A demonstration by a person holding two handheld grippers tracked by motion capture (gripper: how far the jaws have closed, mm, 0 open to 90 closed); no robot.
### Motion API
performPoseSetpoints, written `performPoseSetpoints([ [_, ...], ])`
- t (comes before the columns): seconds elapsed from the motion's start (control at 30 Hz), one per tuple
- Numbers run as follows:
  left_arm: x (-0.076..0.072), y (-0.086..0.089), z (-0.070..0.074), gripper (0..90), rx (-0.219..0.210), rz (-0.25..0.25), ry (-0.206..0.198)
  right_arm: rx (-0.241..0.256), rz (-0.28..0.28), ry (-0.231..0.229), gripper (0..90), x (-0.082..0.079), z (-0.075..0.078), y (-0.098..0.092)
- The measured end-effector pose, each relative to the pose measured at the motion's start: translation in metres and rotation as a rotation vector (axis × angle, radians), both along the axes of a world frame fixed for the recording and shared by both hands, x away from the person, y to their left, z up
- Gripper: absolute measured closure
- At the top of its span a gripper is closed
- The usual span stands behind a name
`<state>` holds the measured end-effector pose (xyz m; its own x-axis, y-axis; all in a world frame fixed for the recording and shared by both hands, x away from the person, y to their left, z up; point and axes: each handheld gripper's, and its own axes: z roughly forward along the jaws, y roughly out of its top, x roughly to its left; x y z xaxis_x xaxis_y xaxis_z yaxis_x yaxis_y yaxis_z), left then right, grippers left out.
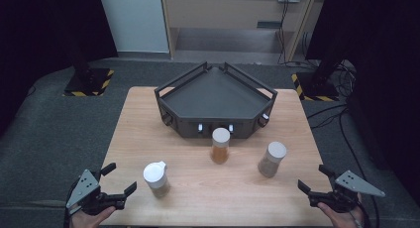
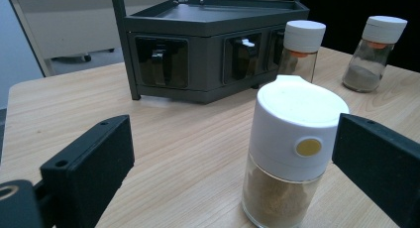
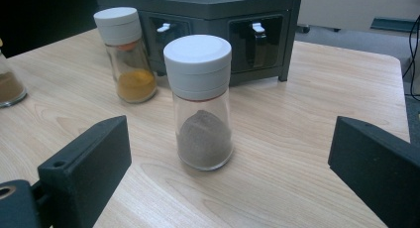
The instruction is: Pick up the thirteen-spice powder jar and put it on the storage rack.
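Observation:
Three glass spice jars with white lids stand on the wooden table [image 1: 148,114]. A jar of brown powder [image 1: 157,179] [image 2: 289,153] is front left, with a yellow dot on its lid. One of orange powder [image 1: 220,145] [image 2: 300,49] [image 3: 126,54] stands in the middle, just before the rack. A third with grey powder [image 1: 272,159] [image 3: 202,101] [image 2: 374,52] is to the right. My left gripper [image 1: 119,179] [image 2: 237,173] is open just short of the brown jar. Open too, my right gripper [image 1: 315,178] [image 3: 233,173] faces the grey jar from a short way off.
A dark grey corner-shaped rack [image 1: 215,99] [image 2: 198,44] [image 3: 208,20] with a flat top tray and hooks along its front stands at the back middle of the table. Grey carpet surrounds the table. Cables [image 1: 341,124] lie on the floor at the right.

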<state>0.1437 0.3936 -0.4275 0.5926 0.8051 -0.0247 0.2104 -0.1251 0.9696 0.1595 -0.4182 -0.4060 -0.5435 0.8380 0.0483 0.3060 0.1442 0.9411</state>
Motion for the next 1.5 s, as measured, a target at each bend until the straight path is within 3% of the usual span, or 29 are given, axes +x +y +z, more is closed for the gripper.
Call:
performPoseSetpoints([
  [0.7,0.0003,-0.0009,0.0016,1.4,0.016,0.002,0.013,0.004,0.018,0.008,3.4,0.0015,0.0001,-0.0005],
  [1.5,-0.0004,-0.0005,0.0051,1.3,0.000,0.031,0.047,0.013,0.044,0.021,4.5,0.0051,-0.0006,-0.0023],
])
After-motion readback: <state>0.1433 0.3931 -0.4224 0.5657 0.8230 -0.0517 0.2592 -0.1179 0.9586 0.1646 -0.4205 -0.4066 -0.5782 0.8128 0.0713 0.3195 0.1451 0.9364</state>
